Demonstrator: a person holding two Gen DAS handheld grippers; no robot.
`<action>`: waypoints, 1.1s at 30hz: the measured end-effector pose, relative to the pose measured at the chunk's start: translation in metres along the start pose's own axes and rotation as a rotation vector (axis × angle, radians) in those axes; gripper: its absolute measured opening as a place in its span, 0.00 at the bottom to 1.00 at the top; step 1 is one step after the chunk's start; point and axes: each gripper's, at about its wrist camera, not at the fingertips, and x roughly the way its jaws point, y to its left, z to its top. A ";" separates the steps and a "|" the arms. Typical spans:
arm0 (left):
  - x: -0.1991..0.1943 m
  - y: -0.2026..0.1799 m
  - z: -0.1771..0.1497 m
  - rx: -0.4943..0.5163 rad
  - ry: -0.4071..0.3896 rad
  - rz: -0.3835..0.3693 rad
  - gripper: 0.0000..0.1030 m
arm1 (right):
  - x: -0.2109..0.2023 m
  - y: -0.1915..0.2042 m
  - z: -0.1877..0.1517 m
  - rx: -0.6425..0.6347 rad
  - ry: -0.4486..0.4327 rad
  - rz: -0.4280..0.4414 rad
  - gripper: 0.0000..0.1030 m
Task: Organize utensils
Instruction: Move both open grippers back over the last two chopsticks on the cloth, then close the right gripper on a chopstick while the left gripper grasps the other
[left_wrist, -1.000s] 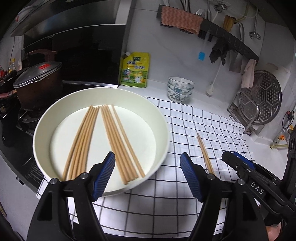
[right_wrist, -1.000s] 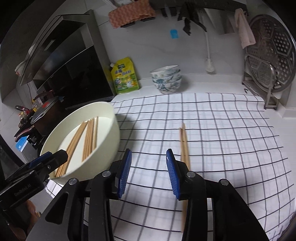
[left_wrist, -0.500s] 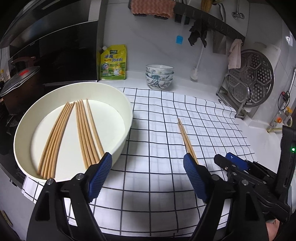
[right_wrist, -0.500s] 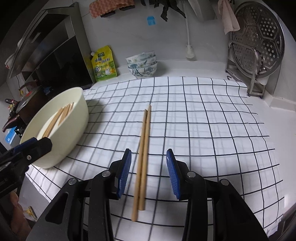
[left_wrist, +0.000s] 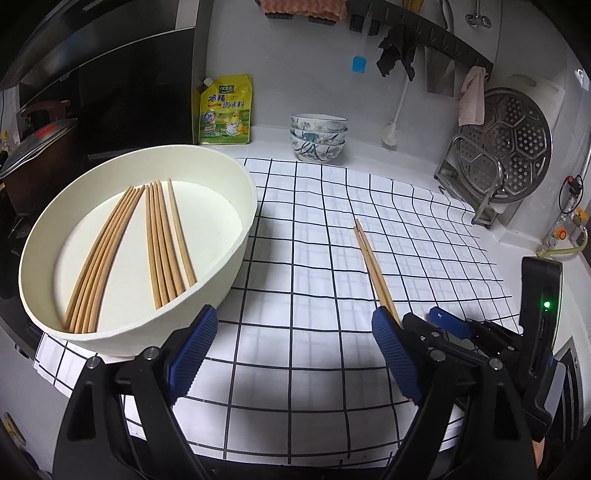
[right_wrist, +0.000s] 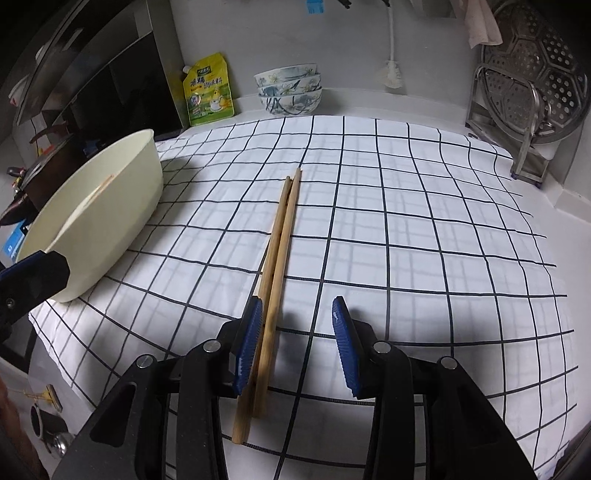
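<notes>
A: Biggest first. Surface (left_wrist: 424, 158) is a white kitchen counter, checked cloth (left_wrist: 314, 258) spread over it, likely as the sorting area.

B: Next, cream basin (left_wrist: 236, 254) at the cloth's left edge, two loose bunches of chopsticks in the basin (left_wrist: 162, 243) lying flat on its floor. Reads as the source pile.

A: Left gripper (left_wrist: 291, 354)?

B: Jaws well apart, have just been opening wider, nothing between them. It hovers over the cloth just beside the basin's near wall, probably idle while the other side works.

A: Right gripper (right_wrist: 295, 343)?

B: Jaws partly apart, straddling the near end of the pair on the cloth. Left pad (right_wrist: 249, 343) sits right against the sticks; right pad has a clear gap. Not clamped yet, I'd say.

A: So the task's thing?

B: Chopstick pair (right_wrist: 280, 251), side by side and touching, mid-cloth, well apart from the basin, far tips slightly uneven. Pairing looks deliberate: matched set laid out separately.

A: Background?

B: Stacked patterned bowls (left_wrist: 318, 136) and yellow seasoning pouch (left_wrist: 226, 110) at the back wall, untouched.

A: Risk?

B: Off-centre squeeze could roll one stick away.
</notes>
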 end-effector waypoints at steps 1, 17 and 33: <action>0.001 0.000 0.000 0.000 0.003 -0.001 0.82 | 0.003 0.001 0.000 -0.007 0.005 -0.007 0.37; 0.003 -0.006 -0.005 -0.007 0.013 -0.010 0.84 | 0.012 0.005 -0.003 -0.086 0.043 -0.037 0.06; 0.028 -0.066 -0.021 0.072 0.051 -0.054 0.86 | -0.016 -0.072 -0.023 0.037 0.045 -0.089 0.06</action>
